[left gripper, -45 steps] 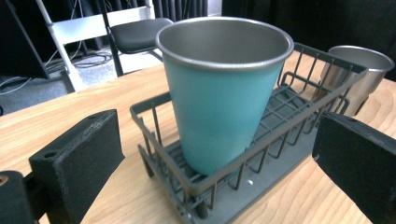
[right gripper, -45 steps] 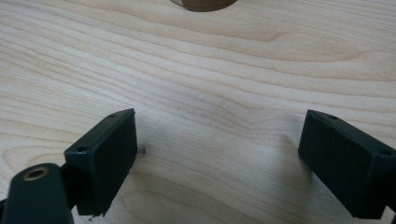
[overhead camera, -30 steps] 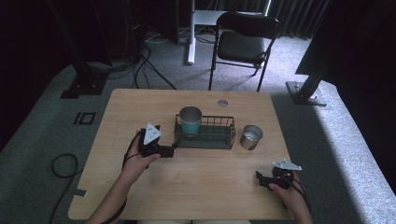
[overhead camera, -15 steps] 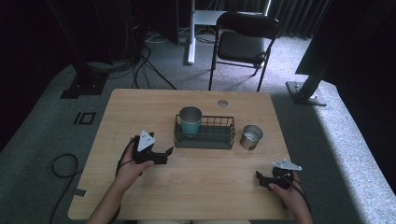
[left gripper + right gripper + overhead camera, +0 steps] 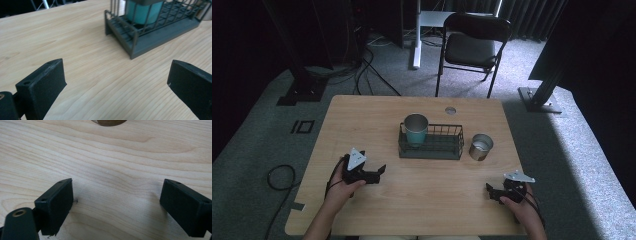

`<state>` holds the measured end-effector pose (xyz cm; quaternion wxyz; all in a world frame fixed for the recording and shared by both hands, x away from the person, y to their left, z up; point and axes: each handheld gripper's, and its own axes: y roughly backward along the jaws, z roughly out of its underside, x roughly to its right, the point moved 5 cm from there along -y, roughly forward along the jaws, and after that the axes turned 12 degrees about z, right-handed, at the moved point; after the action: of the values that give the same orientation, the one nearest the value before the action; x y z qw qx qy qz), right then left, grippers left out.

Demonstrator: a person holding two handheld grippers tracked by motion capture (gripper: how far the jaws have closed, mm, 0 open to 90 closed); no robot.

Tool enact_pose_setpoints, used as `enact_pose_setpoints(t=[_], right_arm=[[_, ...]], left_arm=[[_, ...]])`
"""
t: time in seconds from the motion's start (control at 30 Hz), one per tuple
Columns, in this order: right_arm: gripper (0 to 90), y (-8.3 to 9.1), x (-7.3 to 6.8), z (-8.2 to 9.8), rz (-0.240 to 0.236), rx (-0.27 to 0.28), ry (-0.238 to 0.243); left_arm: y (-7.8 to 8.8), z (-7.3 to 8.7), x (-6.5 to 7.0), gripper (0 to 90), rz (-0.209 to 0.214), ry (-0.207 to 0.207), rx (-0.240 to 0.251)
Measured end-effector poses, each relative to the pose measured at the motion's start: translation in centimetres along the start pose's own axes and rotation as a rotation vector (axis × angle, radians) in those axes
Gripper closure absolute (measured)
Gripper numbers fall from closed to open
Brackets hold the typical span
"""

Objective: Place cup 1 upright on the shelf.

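Inside the wire basket point(image 5: 432, 145), at its left end, stands the teal cup point(image 5: 415, 129); left gripper point(image 5: 379, 171) near-left of basket, jaws spread, empty; right gripper point(image 5: 488, 189) near-right, spread, empty; steel cup point(image 5: 481, 146) just right.

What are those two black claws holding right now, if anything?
Nothing. The left gripper and the right gripper are both open over bare table, with only wood between their jaws. The teal cup sits untouched in the wire basket.

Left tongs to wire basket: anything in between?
Nothing: bare wooden table between the open left tongs and the wire basket, per the left gripper view.
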<state>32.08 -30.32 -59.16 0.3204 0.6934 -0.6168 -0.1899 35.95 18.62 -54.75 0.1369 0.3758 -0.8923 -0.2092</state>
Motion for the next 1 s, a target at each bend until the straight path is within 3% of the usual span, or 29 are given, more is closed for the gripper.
enact_pose_setpoints(t=[0.3,0.63,0.67,0.73,1.0], right_arm=[[11.2,0.0,0.0,0.0,0.000,0.000,0.000],[11.2,0.0,0.0,0.0,0.000,0.000,0.001],[11.2,0.0,0.0,0.0,0.000,0.000,0.001],[11.2,0.0,0.0,0.0,0.000,0.000,0.000],[11.2,0.0,0.0,0.0,0.000,0.001,0.001]], left_arm=[[1.4,1.6,-1.1,2.2,-0.037,0.031,-0.031],[2.9,3.5,-2.2,2.3,-0.077,0.108,-0.043],[3.2,4.0,-2.5,2.3,-0.091,0.118,-0.070],[3.4,4.3,-2.7,2.2,-0.104,0.129,-0.080],[4.4,5.1,-4.0,2.3,-0.163,0.184,-0.091]])
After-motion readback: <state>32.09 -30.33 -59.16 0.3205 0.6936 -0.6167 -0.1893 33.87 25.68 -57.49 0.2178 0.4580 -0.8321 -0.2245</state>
